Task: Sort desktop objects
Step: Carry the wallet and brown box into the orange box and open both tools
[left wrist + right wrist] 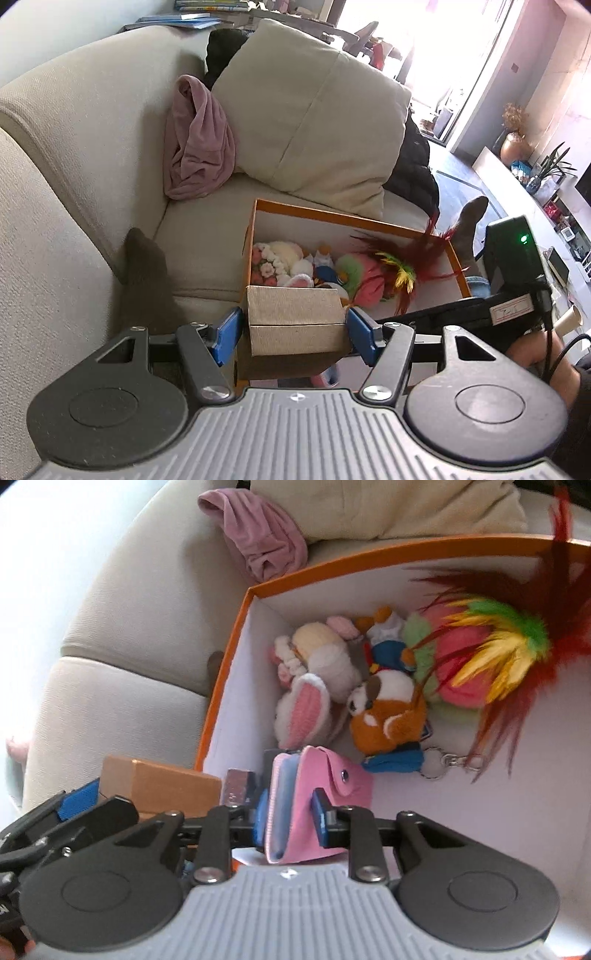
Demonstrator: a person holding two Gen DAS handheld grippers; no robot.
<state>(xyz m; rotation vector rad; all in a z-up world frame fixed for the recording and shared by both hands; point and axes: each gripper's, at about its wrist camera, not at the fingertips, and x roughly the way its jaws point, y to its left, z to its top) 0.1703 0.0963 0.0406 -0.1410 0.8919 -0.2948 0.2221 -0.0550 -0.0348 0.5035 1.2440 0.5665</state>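
Because the sorting target is the orange-rimmed box (236, 635) resting on the sofa seat (199, 229), both tongs are positioned at its near end, angled downward into it.

Left tongs (293, 328): the blue pads (227, 338) bracket a small cardboard carton (293, 319) on its two side faces. Each pad appears to touch or nearly touch the carton wall; firm contact cannot be confirmed from either view. The carton sits level at the near wall of the box, apparently positioned for insertion beside the contents.

Right tongs (290, 814): the pads lie on both sides of a pink card wallet (314, 794), which stands on edge with its snap flap facing right. The jaws are partly spread; a grip looks likely, but it may be slackening. The wallet is already inside the box, over the bare white floor at the near end, which suggests a release point chosen clear of the soft items.

Contents already sorted: plush toys (321, 672), a brown plush keychain (388, 716) and a feather toy (498, 657) are grouped along the far side, leaving the near floor free.

A person's socked foot (144, 266) rests on the sofa beside the box.
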